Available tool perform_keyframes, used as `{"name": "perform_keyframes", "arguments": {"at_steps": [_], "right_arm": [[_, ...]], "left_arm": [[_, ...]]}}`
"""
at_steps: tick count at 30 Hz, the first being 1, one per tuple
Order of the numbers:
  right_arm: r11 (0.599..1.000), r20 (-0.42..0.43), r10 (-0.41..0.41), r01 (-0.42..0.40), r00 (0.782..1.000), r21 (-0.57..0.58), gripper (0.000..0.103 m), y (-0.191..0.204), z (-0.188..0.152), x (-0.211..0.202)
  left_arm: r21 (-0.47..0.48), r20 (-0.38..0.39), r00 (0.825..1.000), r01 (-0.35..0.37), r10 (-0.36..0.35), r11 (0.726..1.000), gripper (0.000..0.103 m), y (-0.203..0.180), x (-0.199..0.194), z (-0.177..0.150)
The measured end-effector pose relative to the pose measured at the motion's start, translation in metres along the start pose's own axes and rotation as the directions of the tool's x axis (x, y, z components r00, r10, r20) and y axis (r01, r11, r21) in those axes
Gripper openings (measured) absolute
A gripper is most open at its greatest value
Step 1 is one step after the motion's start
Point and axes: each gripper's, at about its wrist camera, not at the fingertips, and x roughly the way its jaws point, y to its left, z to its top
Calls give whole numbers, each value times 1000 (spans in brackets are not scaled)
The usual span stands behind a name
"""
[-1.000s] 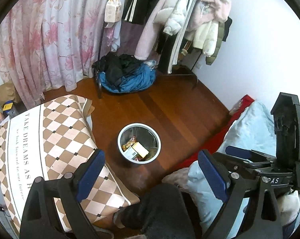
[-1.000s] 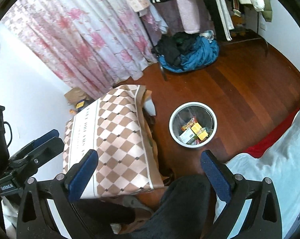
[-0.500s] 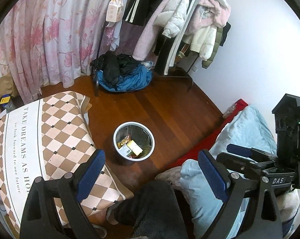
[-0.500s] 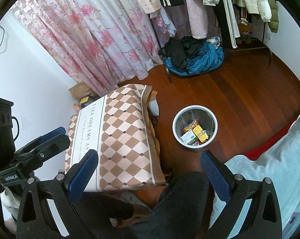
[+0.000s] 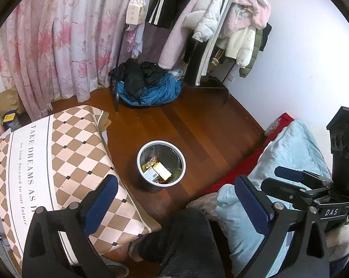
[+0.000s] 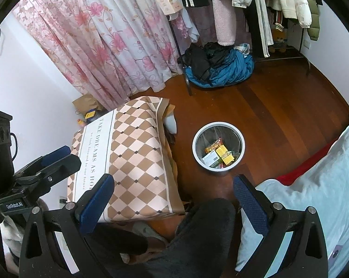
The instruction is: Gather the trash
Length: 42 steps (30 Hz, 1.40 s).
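Note:
A round grey bin (image 5: 161,142) (image 6: 218,124) stands on the wooden floor and holds trash, with a yellow box (image 5: 161,170) (image 6: 223,154) on top. My left gripper (image 5: 175,184) hangs high above the bin, its jaws opening, and nothing is between them. In its own view my right gripper (image 6: 173,181) is open too, empty, above the floor beside the bin. Each gripper also shows from the side in the other's view: the right gripper (image 5: 290,178) and the left gripper (image 6: 56,157).
A low table under a checkered cloth (image 5: 58,153) (image 6: 132,143) stands left of the bin. A bed with a light blue blanket (image 5: 290,153) (image 6: 313,185) is on the right. A person's dark trouser leg (image 5: 186,238) lies below the grippers. A clothes pile (image 5: 149,88) and a hanging rack stand behind.
The right wrist view has drawn back and up a little, showing more of the curtain and floor. The left view has hardly shifted. The bin and trash stay put.

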Motion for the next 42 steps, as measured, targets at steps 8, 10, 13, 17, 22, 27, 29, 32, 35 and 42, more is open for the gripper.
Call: {"name": "perform_keyframes", "arguments": {"at_steps": [8,10,13,17,22,27,29,32,35,42], "right_arm": [[1000,-4,-1,1,1000,0,103,0,-2,-1],[1000,-4,-5,5,1000,-1,103,1,-2,-1],[1000,-2,-4,4,1000,2,103,2,-2,-1],[1000,1,-9,9,1000,1,103,-1,-7,1],[1000,-1,-9,9,1000,1,103,-1,-9,1],[1000,0,-8,8,1000,-4,103,1,-11,1],[1000,0,-7,7,1000,-8,103,2,-10,0],[1000,0,-7,7,1000,-9,103,2,-12,-1],[1000,-1,-9,9,1000,-10,103,5,-10,-1],[1000,-2,-8,8,1000,-9,103,5,-11,-1]], "left_arm": [[4,-7,1000,10,-10,1000,103,-3,5,-3],[5,-7,1000,11,-11,1000,103,-4,4,-3],[1,-6,1000,16,-16,1000,103,-5,4,-3],[0,-7,1000,14,-14,1000,103,-5,4,-3],[-3,-10,1000,17,-17,1000,103,-7,4,-4],[-3,-10,1000,17,-17,1000,103,-6,4,-4],[-5,-8,1000,14,-14,1000,103,-7,4,-4],[-8,-7,1000,16,-16,1000,103,-7,4,-4],[-6,-8,1000,15,-15,1000,103,-5,4,-4],[-9,-8,1000,16,-16,1000,103,-5,3,-4]]}}
